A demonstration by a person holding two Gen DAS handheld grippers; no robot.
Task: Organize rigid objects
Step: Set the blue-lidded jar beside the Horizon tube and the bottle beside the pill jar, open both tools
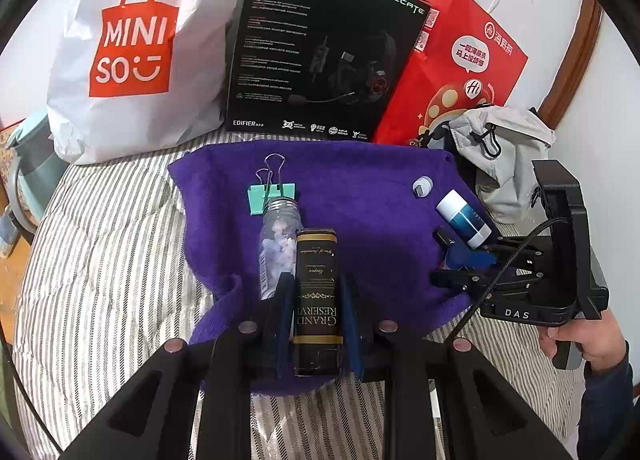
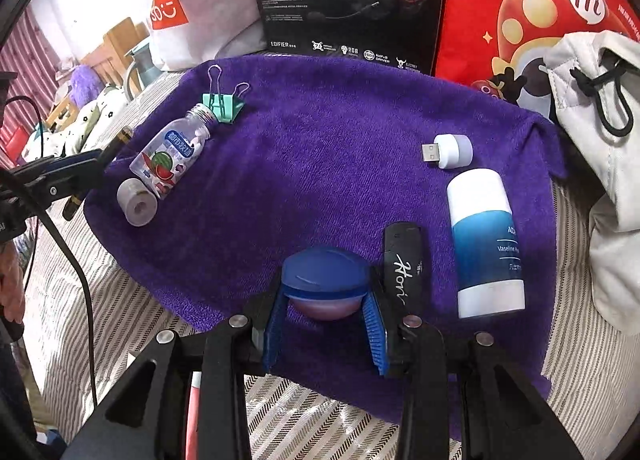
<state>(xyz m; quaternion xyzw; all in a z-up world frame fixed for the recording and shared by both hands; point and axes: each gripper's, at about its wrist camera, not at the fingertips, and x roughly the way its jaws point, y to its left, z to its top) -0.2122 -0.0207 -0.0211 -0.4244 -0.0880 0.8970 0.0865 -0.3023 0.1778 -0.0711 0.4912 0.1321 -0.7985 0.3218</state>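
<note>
Clamped between the blue pads of the left claw (image 1: 316, 310) is a dark box (image 1: 317, 292) with gold lettering, lying lengthwise along the fingers over the near edge of a purple towel (image 1: 360, 195) spread on a striped bed (image 1: 112, 244). Just left of the box lies a clear bottle (image 1: 276, 244) of candy, its neck touching a green binder clip (image 1: 272, 195) farther back.

Across the towel, the right claw (image 2: 326, 302) is closed on a round blue container (image 2: 326, 270) with a purple underside, squeezed between both pads at the towel's near edge. Just right of it lies a black stick (image 2: 404, 260) with white handwriting, and beside that a white and blue tube (image 2: 486, 244) lies on its side. Farther back sits a small white USB plug (image 2: 448, 151). Toward the left edge of the towel, a small roll of tape (image 2: 137, 201) rests against the bottom of the clear bottle.

Beyond the towel, leaning against the wall, stand a white shopping bag (image 1: 132, 47), a black headset box (image 1: 328, 51) and a red paper bag (image 1: 460, 63). A grey drawstring pouch (image 1: 500, 151) lies at the towel's far right corner.
</note>
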